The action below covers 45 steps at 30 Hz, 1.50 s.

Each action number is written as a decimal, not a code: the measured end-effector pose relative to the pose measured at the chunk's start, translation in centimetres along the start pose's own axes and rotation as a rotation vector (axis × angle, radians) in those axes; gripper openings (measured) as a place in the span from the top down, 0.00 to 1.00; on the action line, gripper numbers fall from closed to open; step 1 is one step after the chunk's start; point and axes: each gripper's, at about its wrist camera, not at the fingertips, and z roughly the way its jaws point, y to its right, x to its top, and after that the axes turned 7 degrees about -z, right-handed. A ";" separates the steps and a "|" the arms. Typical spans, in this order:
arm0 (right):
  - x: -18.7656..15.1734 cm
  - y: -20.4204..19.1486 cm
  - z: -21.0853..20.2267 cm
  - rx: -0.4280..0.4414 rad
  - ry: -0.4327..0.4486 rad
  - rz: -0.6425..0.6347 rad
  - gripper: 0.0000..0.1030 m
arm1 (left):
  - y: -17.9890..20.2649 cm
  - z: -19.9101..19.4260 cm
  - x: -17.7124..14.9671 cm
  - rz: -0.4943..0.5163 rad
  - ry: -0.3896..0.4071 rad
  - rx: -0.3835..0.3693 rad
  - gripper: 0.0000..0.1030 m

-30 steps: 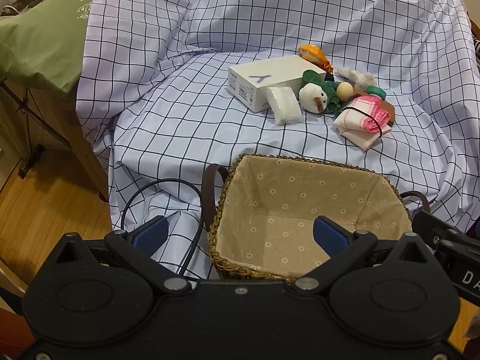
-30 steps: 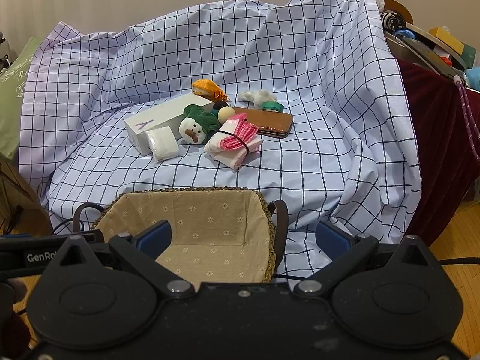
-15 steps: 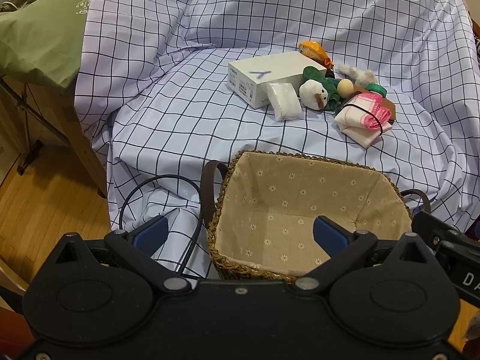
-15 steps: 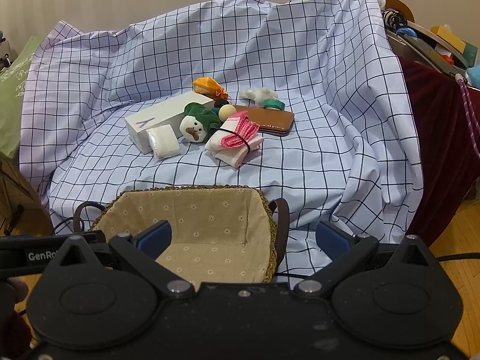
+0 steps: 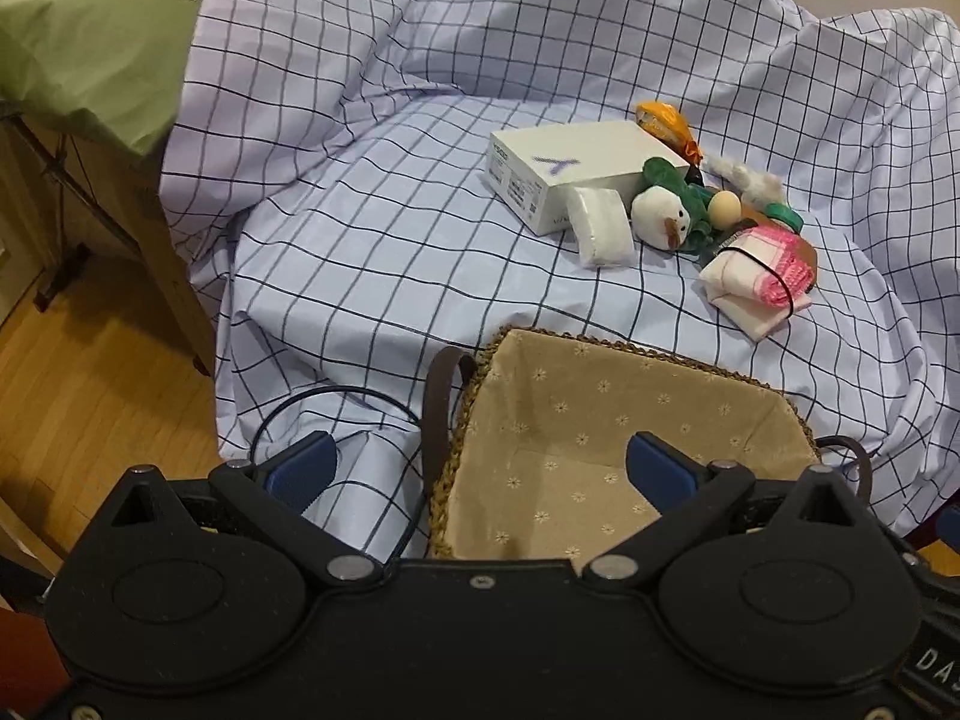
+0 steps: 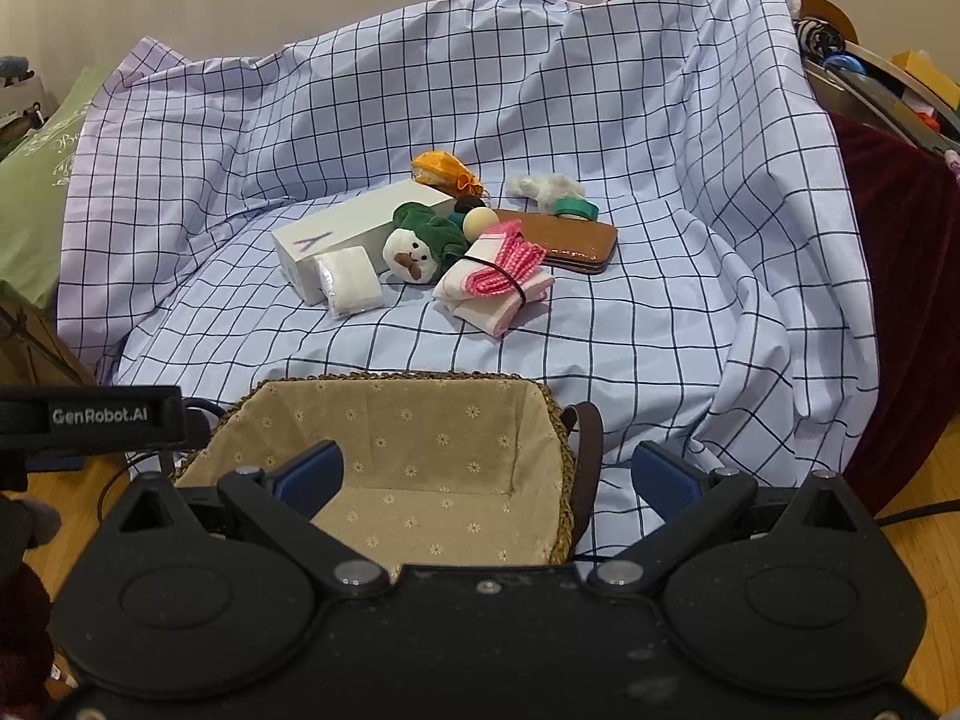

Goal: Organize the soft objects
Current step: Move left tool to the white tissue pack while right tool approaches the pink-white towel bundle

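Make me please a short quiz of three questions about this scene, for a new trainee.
1. True or false: the basket already holds a soft object.
2. What touches the front of the white box? A) small white packet B) brown wallet C) orange pouch
3. Fill in: the pink and white cloth bundle is tied with a black ____.

Key: 1 false, it is empty. 2 A. 3 band.

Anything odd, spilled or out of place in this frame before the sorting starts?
Nothing spilled or damaged. The items sit in one crowded heap: a hard white box and brown wallet among soft things like the snowman toy and banded cloth bundle. The basket is empty; both grippers are open.
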 end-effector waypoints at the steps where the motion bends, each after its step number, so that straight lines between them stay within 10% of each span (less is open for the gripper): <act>1: 0.1 0.0 0.2 0.001 -0.006 -0.002 0.00 | 0.2 0.2 0.2 0.004 -0.007 -0.004 0.04; 45: 11.5 1.3 18.0 -0.042 -0.072 -0.042 0.02 | 5.1 13.3 8.7 0.105 -0.123 -0.079 0.04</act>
